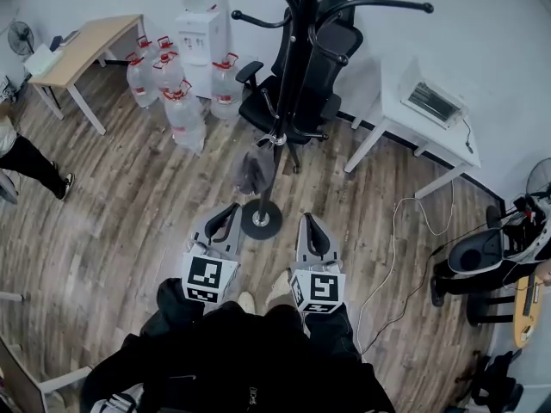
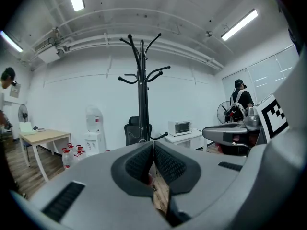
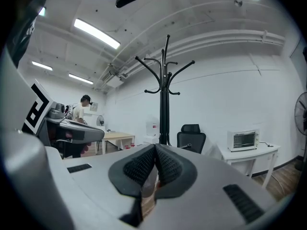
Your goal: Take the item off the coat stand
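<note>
The black coat stand (image 1: 293,67) rises from a round base (image 1: 261,220) on the wood floor just ahead of me. A small grey item (image 1: 252,172) hangs low on its pole, above the base. My left gripper (image 1: 232,208) is held left of the base and my right gripper (image 1: 307,220) right of it, both below the item and apart from it. Each is shut with nothing between its jaws. The stand (image 2: 141,95) fills the middle of the left gripper view, beyond the left gripper (image 2: 153,145). Past the right gripper (image 3: 156,150), the stand (image 3: 164,95) shows again. The jaws hide the item in both gripper views.
A black office chair (image 1: 297,93) stands right behind the stand. Several water jugs (image 1: 176,97) and a dispenser (image 1: 202,28) are at the back left, beside a wooden desk (image 1: 86,46). A white table (image 1: 405,127) carries a microwave. A cable (image 1: 392,256) trails right. People stand at both sides.
</note>
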Motion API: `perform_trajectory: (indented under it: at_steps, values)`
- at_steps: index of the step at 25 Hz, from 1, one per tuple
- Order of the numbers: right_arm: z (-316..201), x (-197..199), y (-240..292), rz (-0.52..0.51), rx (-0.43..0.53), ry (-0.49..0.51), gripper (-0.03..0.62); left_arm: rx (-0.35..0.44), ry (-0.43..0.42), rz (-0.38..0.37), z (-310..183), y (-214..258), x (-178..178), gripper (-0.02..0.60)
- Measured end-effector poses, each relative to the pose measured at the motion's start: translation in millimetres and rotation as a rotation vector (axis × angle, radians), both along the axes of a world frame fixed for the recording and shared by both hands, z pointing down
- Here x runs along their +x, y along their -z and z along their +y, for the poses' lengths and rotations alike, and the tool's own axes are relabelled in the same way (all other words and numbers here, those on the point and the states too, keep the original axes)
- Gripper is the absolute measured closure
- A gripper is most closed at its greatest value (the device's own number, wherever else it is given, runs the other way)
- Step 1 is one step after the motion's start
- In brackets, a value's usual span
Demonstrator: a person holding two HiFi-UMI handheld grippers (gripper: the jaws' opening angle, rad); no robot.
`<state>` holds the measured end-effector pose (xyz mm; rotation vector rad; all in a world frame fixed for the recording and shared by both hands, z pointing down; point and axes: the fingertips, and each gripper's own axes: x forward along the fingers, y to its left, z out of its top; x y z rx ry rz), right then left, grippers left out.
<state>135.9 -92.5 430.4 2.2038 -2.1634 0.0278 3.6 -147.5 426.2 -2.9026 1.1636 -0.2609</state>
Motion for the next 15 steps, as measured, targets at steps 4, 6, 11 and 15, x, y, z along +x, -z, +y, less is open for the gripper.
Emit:
perform_trajectory:
  at_steps: [4,6,11,15]
  values:
    - [-23,3,-5,0.004,-0.003,0.022,0.579,-0.001,0.025,0.007,-20,-5,1,0.555]
    - [-39,6,-8,0.006,-0.006,0.042,0.579,-0.009,0.046,0.005,-33,-9,2,0.555]
    - [-83,20,-16,-0.004,-0.029,0.088,0.579,-0.041,0.092,-0.005,-70,-21,14,0.556]
    - [-120,30,-30,-0.01,-0.059,0.117,0.579,-0.07,0.119,-0.016,-101,-35,24,0.555]
